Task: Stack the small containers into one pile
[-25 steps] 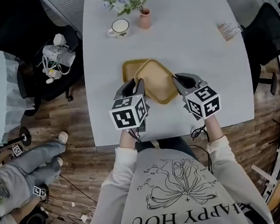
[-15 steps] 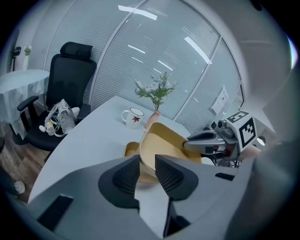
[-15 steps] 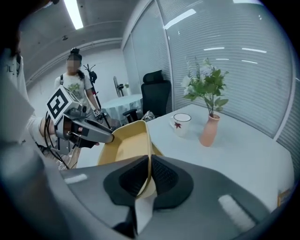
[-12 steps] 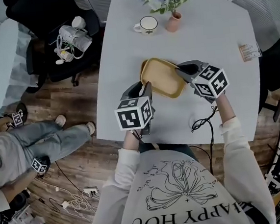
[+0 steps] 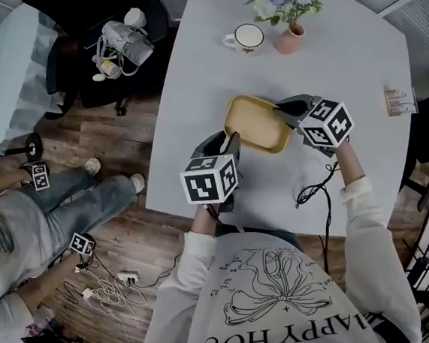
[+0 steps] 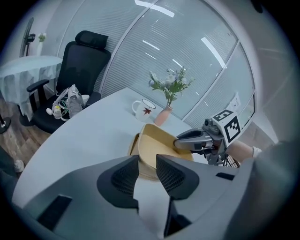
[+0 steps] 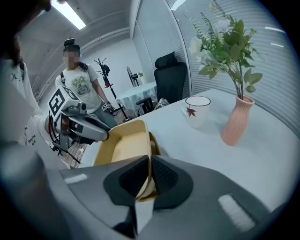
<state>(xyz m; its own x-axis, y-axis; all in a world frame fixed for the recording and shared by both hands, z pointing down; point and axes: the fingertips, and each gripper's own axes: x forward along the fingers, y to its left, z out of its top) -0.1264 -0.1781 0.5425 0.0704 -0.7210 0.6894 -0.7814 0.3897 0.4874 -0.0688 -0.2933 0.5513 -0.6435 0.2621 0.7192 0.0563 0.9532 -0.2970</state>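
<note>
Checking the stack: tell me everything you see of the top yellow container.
The top yellow container is a shallow, empty, rounded-corner tray, plastic by its look. It sits nested in the lower container on the white table, slightly askew. The right gripper is shut on its rim wall.

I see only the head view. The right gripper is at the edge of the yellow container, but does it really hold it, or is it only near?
Observer: It holds it: the right gripper view shows the right gripper shut on the side wall of the upper container.
Operator: Upper? There is another one?
Observer: Yes; the left gripper view shows the rim of a lower container under it.
Operator: And the other hand?
Observer: The left gripper has just been opening; its jaws stand apart with nothing between them.
</note>
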